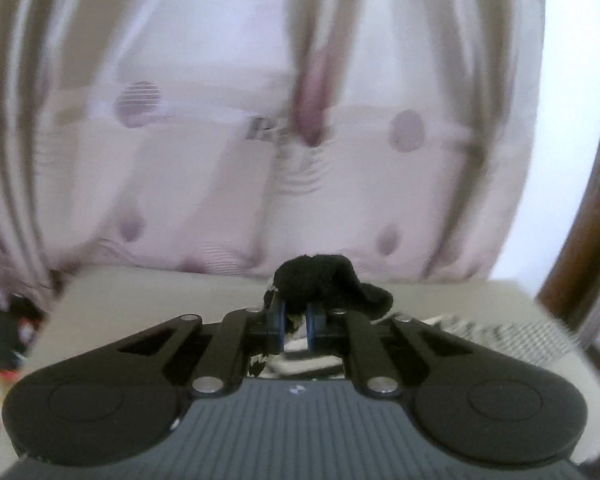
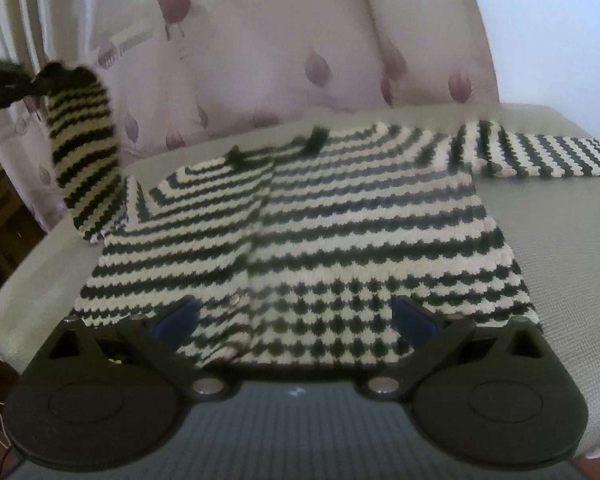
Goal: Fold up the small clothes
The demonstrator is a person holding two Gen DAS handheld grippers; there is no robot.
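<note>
Striped cardigan (image 2: 300, 220) on the worktop (image 2: 560, 248): your left claw (image 1: 295, 320) grips its lifted sleeve cuff (image 1: 316, 280); fold it across. Your right claw (image 2: 296, 316) gapes empty.

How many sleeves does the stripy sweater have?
2. One sleeve is lifted up at the left, pinched by the left gripper. The other sleeve lies flat at the right.

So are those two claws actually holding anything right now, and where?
The left gripper pinches the striped cardigan's sleeve by its black cuff. The right gripper holds nothing.
</note>
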